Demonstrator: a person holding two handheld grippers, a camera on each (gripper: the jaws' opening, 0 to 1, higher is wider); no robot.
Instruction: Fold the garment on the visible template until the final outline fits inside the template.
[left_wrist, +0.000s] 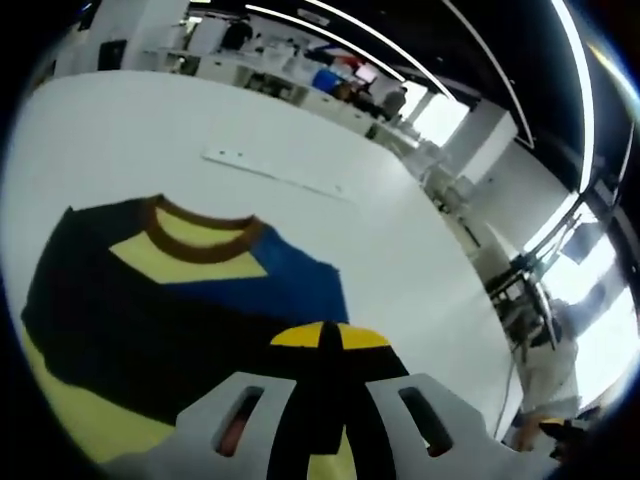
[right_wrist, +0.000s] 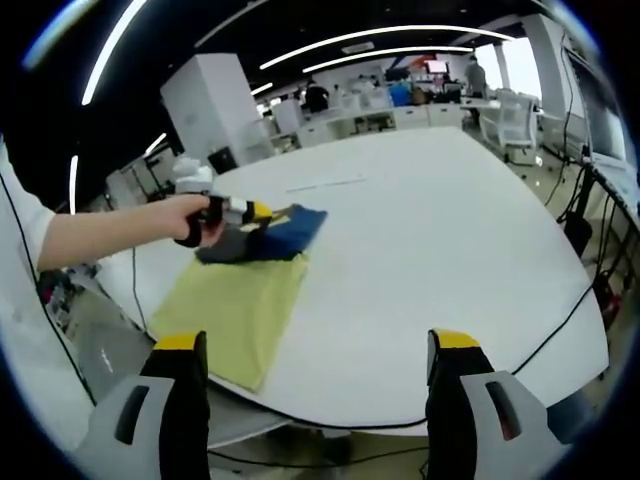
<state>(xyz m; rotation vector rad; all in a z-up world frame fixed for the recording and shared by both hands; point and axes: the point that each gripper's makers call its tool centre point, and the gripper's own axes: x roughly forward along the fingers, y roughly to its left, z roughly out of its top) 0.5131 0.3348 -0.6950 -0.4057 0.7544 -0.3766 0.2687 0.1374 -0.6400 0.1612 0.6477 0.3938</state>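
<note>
Asking: left gripper view, claw state and place of the cloth?

Answering: left gripper (left_wrist: 330, 340) closed tip to tip, yellow ends meeting over the dark body of the garment (left_wrist: 150, 320). Cannot tell whether a fold sits between the jaws or merely under them. Garment lying on the white table (left_wrist: 150, 120), brown collar (left_wrist: 200, 240) at the far side, a blue panel turned over beside it. Yellow template (left_wrist: 70, 420) showing at the near left edge.

Asking: likely fault from here?

Answering: dragging rather than folding. With a shallow pinch, probable slip of the cloth partway through a lift, leaving a crooked edge. With too deep a pinch, likely carrying both layers and sliding the whole garment along the template.

Asking: right gripper view?

Answering: right gripper (right_wrist: 318, 342) spread wide, nothing between the jaws, hanging by the near table edge, well apart from the cloth. Garment bunched at the far end of the template, a hand (right_wrist: 190, 220) holding the other claw down on it. Much of the yellow sheet bare on the near side.

Asking: risk there?

Answering: no second hold on the cloth, so nothing to anchor it. Judged prone to skewing, or to spilling past the far end of the template, and to shifting the light sheet itself on the table.
</note>
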